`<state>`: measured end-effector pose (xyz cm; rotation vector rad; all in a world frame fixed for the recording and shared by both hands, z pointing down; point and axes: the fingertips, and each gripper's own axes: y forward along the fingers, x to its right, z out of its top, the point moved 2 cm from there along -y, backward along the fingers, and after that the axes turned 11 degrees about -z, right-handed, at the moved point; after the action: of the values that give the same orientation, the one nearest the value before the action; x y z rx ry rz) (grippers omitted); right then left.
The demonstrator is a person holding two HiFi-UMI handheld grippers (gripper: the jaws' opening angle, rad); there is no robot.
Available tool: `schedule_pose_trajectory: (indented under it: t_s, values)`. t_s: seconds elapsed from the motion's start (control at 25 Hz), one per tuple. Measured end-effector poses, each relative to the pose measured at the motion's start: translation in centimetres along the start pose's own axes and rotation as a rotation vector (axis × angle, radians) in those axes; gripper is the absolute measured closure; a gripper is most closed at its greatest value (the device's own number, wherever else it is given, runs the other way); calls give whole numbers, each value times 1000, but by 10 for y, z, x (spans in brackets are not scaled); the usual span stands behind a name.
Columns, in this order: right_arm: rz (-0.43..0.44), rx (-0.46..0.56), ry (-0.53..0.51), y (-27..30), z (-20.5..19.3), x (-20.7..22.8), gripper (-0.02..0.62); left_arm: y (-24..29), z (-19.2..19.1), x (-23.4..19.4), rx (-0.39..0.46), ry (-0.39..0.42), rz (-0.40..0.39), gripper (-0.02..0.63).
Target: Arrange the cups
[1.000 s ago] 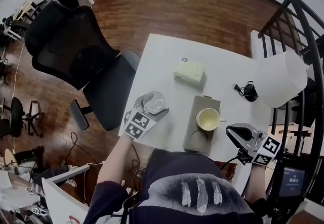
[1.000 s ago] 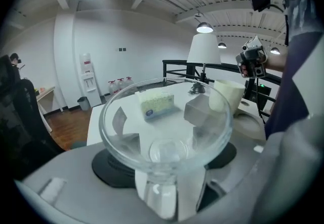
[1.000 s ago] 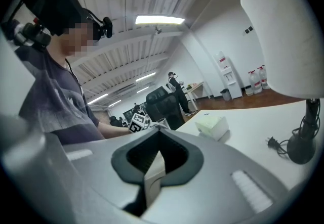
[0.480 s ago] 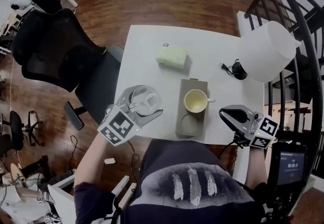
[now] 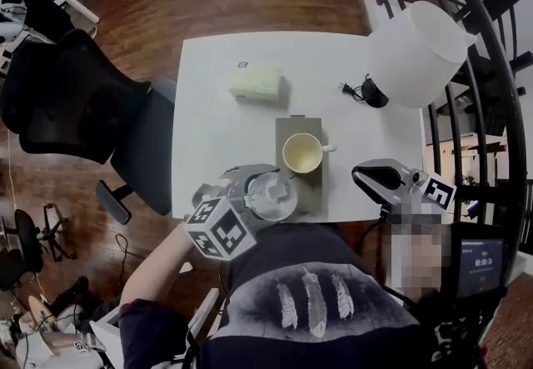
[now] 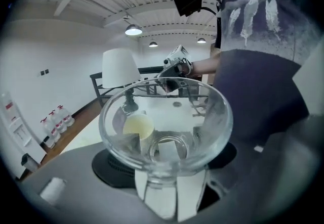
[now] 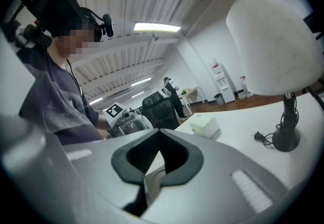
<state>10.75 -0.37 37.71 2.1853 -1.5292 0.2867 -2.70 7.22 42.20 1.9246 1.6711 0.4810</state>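
My left gripper (image 5: 265, 190) is shut on a clear glass cup (image 5: 275, 197), held above the table's near edge just left of the grey mat (image 5: 298, 127). In the left gripper view the glass cup (image 6: 165, 117) fills the centre, mouth toward the camera, its base between the jaws of the left gripper (image 6: 164, 170). A pale yellow mug (image 5: 301, 152) stands upright on the mat, handle to the right; the yellow mug (image 6: 138, 128) shows through the glass. My right gripper (image 5: 365, 176) hovers at the table's near right edge, shut and empty; the right gripper (image 7: 158, 165) has its jaws together.
A pale green box (image 5: 256, 82) lies further back on the white table (image 5: 208, 134). A white lamp (image 5: 415, 51) with a black base and plug lead (image 5: 354, 91) stands at the right. A black office chair (image 5: 75, 101) is left of the table; a black railing (image 5: 491, 42) runs along the right.
My left gripper has carried the glass cup up and to the right, from the table's left part to beside the mat, rolling as it went. The right gripper has barely moved.
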Motion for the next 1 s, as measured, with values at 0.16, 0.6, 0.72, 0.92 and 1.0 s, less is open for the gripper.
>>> schedule_pose_trajectory:
  t_s: [0.16, 0.6, 0.72, 0.92, 1.0]
  values:
    - [-22, -9, 8, -7, -5, 3, 592, 31, -8, 11, -10, 26, -69, 239]
    - [-45, -40, 20, -18, -16, 7, 592, 94, -42, 18, -56, 90, -114, 239]
    - [-47, -43, 22, -18, -16, 7, 592, 102, -45, 14, -66, 94, -119, 238]
    - [-46, -46, 20, -17, -17, 6, 592, 110, -50, 13, -74, 98, -131, 238]
    - [-46, -47, 22, -18, -17, 7, 592, 111, -52, 14, -75, 103, -132, 237]
